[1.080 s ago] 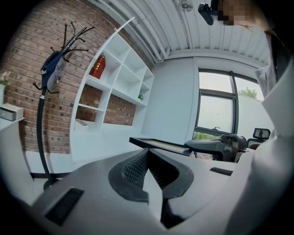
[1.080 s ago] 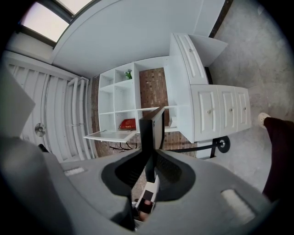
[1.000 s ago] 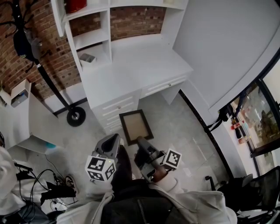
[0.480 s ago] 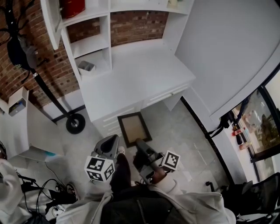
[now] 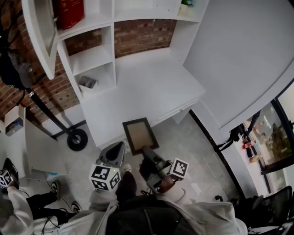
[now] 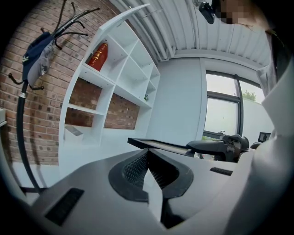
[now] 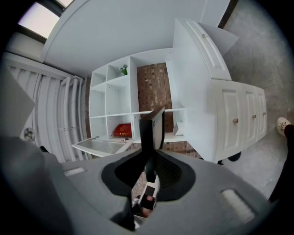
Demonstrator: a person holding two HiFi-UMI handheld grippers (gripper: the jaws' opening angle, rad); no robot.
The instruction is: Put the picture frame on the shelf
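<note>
A dark-framed picture frame (image 5: 138, 134) with a tan panel hangs flat over the front edge of the white desk (image 5: 151, 82). My right gripper (image 5: 146, 149) is shut on its near edge. In the right gripper view the frame (image 7: 153, 129) stands edge-on between the jaws of the right gripper (image 7: 149, 166). My left gripper (image 5: 119, 147) hovers just left of the frame, shut and holding nothing; in the left gripper view its pads (image 6: 138, 166) meet. The white shelf unit (image 5: 98, 55) rises at the back of the desk.
A red container (image 5: 70, 11) stands on an upper shelf and a small grey box (image 5: 87, 82) in a lower cubby. A black coat stand (image 5: 50, 120) leans at the left by the brick wall. Another person's sleeve (image 5: 20, 206) shows at the lower left.
I have moved closer to the desk: the frame, earlier over the floor by the drawers, now hangs over the desk's front edge. Another person has come into view at the lower left.
</note>
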